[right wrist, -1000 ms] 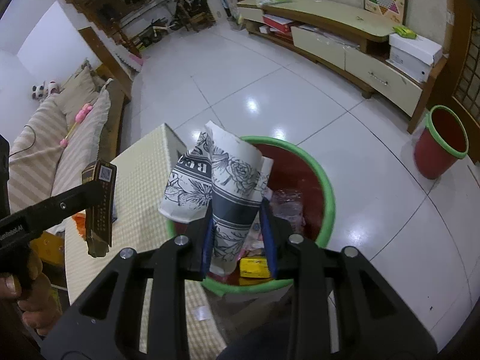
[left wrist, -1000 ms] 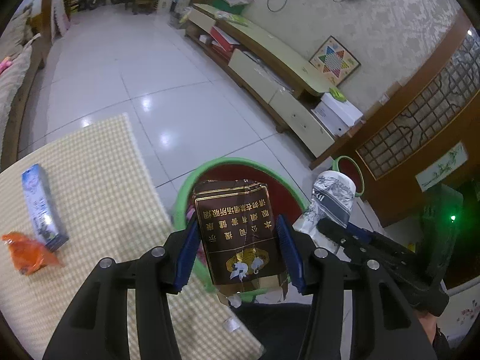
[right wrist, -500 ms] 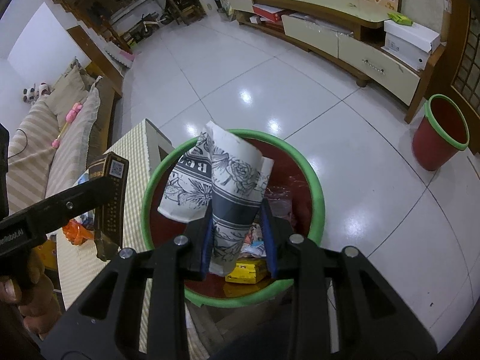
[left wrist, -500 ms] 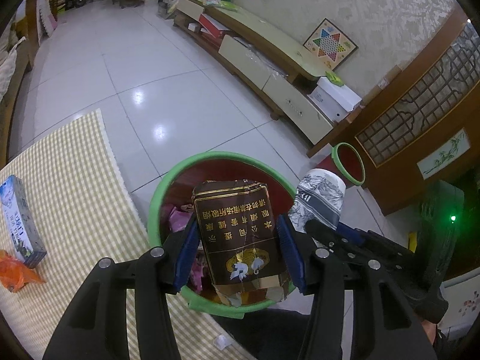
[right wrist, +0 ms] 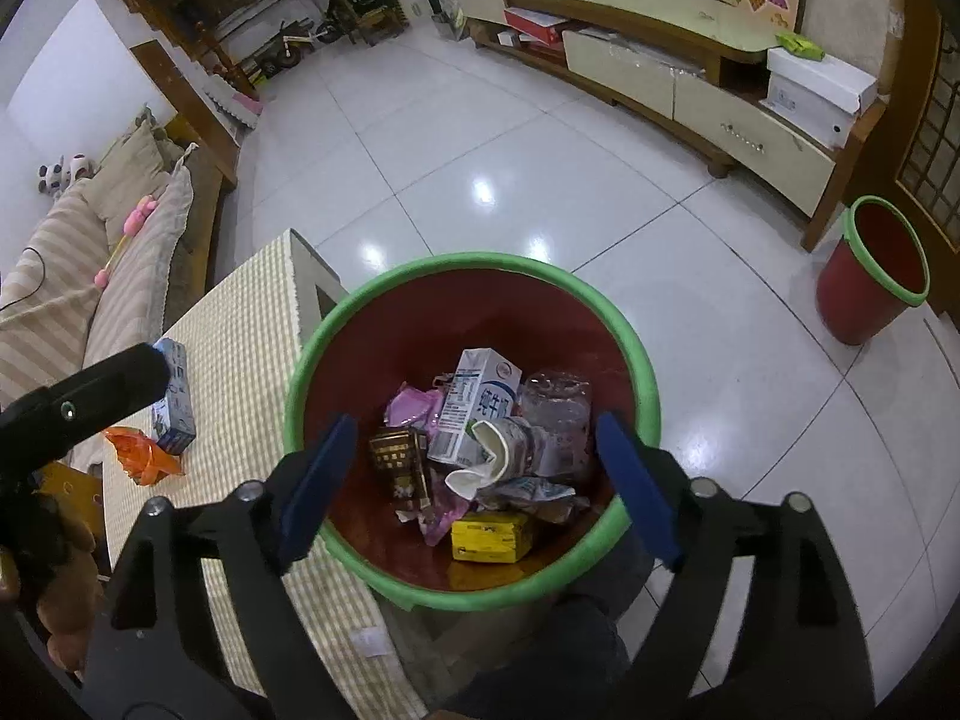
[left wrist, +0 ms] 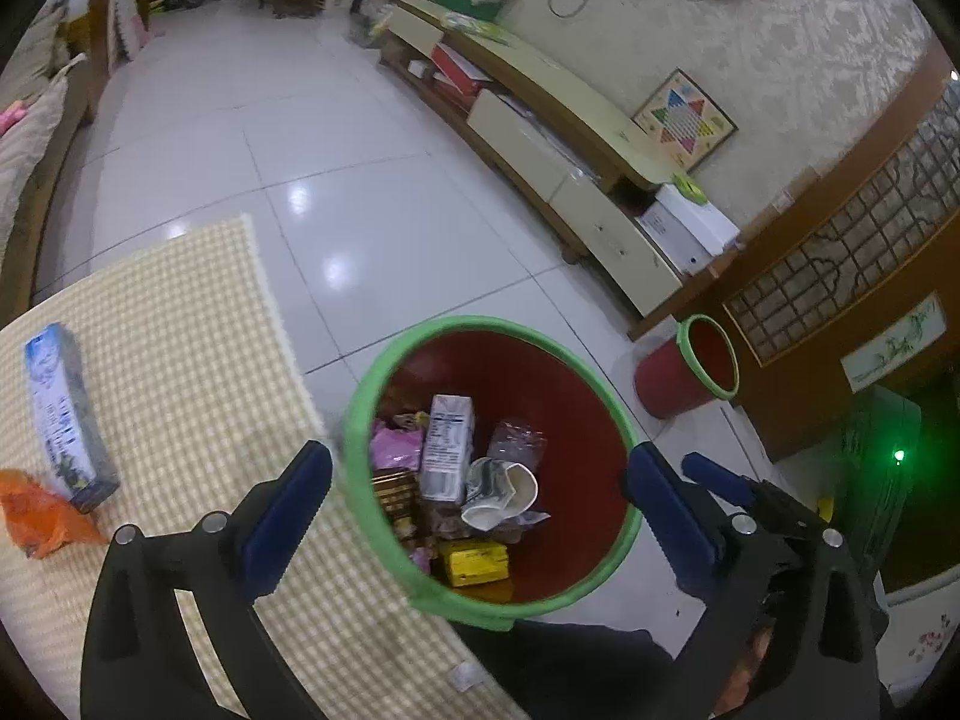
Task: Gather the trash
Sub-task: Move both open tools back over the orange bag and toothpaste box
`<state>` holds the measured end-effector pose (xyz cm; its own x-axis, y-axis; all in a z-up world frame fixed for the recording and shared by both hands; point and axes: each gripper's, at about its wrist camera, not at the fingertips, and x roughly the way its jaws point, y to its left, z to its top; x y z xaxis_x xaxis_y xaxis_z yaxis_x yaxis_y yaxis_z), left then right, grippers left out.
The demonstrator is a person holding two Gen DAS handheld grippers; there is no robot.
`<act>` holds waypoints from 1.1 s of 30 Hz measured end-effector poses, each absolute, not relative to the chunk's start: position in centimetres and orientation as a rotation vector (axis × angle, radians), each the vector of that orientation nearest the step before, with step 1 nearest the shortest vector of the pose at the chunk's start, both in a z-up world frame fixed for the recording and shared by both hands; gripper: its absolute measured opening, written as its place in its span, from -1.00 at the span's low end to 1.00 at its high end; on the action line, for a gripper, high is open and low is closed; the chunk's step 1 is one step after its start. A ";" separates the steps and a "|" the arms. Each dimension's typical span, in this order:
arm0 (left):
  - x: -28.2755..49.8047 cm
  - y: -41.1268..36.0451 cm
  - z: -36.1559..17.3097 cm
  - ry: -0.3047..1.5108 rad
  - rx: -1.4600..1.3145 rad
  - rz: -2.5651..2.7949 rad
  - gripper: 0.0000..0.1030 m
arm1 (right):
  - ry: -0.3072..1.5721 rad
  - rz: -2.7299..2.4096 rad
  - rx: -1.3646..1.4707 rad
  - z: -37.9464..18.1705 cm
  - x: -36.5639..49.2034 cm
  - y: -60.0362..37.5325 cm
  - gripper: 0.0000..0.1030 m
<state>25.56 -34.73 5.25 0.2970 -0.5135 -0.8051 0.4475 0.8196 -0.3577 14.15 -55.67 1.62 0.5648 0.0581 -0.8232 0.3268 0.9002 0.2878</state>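
A red bin with a green rim (left wrist: 384,360) (right wrist: 480,261) stands beside the table edge. Inside lie the brown cigarette pack (left wrist: 393,489) (right wrist: 396,459), the crumpled paper cup (left wrist: 501,489) (right wrist: 489,459), a milk carton (right wrist: 480,405), a yellow box (right wrist: 489,537) and wrappers. My left gripper (left wrist: 480,507) is open and empty above the bin. My right gripper (right wrist: 474,480) is open and empty above it too. On the checked tablecloth (left wrist: 180,360) lie a blue box (left wrist: 66,414) (right wrist: 174,399) and an orange wrapper (left wrist: 39,519) (right wrist: 141,453).
A second red bin with a green rim (left wrist: 690,369) (right wrist: 870,276) stands on the tiled floor near a wooden door. A low TV cabinet (right wrist: 660,60) runs along the far wall. A sofa (right wrist: 78,252) is at the left.
Both grippers have opened. The cigarette pack and the paper cup have dropped into the bin.
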 end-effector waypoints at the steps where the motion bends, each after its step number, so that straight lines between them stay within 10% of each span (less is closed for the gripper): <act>1: 25.4 -33.7 5.4 1.095 -0.076 -0.624 0.84 | 0.965 -0.161 0.436 1.8 14.3 -55.4 0.70; 33: 22.8 -4.9 4.2 1.056 -0.304 -0.247 0.84 | 0.977 0.151 0.176 5.7 20.2 -31.9 0.86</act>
<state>22.80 -4.93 4.20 0.4719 -0.3422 -0.8125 0.0540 0.9311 -0.3608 20.22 -31.91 5.69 0.5507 0.2060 -0.8089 -0.0479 0.9753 0.2157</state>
